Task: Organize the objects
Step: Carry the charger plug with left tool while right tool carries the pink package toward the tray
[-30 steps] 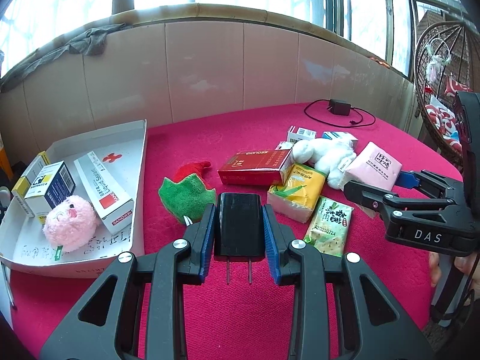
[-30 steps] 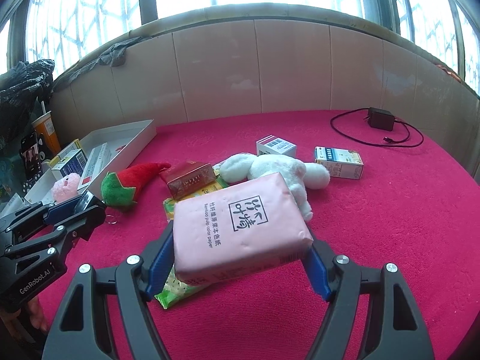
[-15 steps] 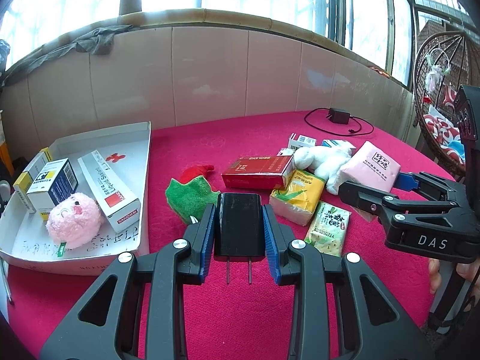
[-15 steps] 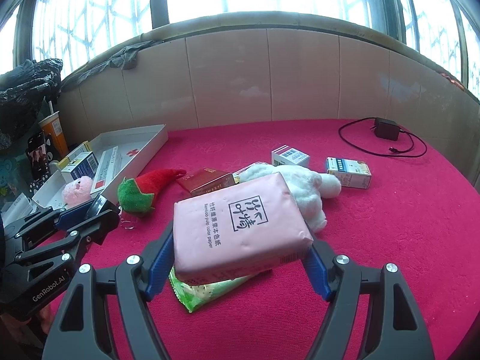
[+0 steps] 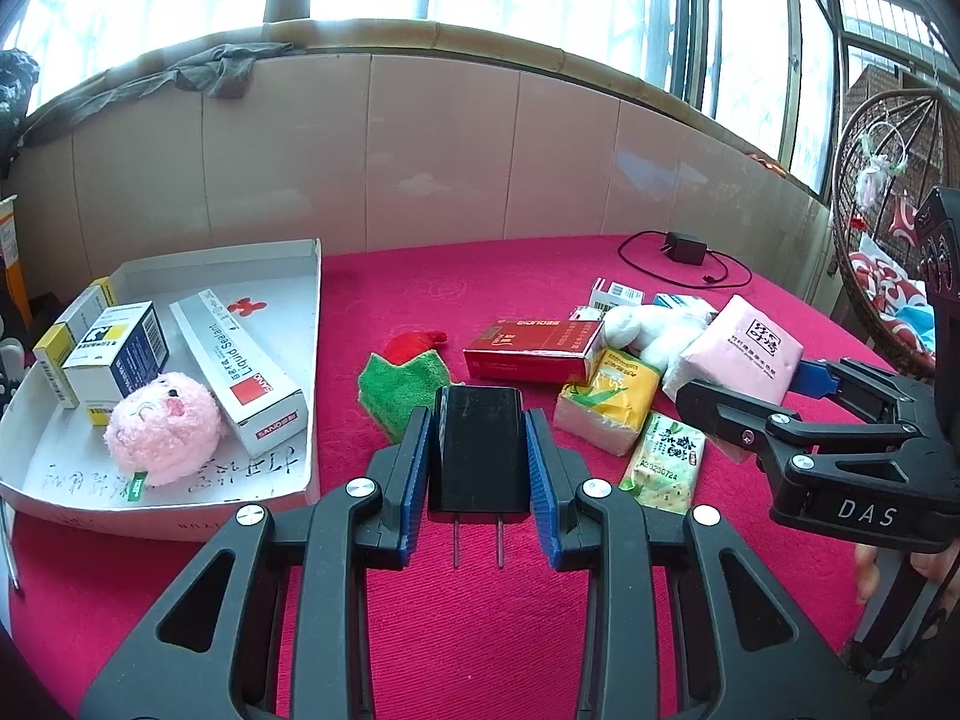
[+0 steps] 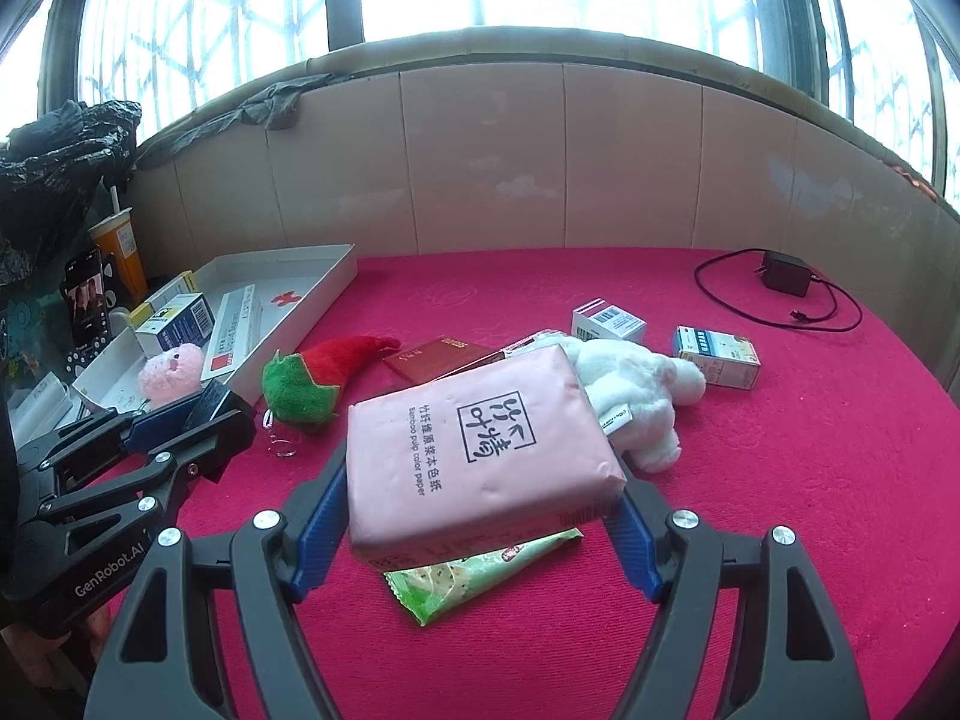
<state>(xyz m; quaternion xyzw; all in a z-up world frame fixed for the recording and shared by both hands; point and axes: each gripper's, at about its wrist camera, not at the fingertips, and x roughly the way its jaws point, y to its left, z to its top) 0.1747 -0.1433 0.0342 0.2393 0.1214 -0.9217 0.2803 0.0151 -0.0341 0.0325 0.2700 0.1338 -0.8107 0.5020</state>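
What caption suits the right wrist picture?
Right tool holds a pink tissue pack above the red tablecloth.

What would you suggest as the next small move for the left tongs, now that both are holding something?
Probably carry the black charger left to the white tray and lower it in. The left tongs already clamp it clear of the red cloth, and the tray holds boxes and a pink plush with bare floor at its far end.

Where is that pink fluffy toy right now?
The pink fluffy toy lies in the white tray at the left of the left wrist view, touching the long sealant box and a blue-and-white box.
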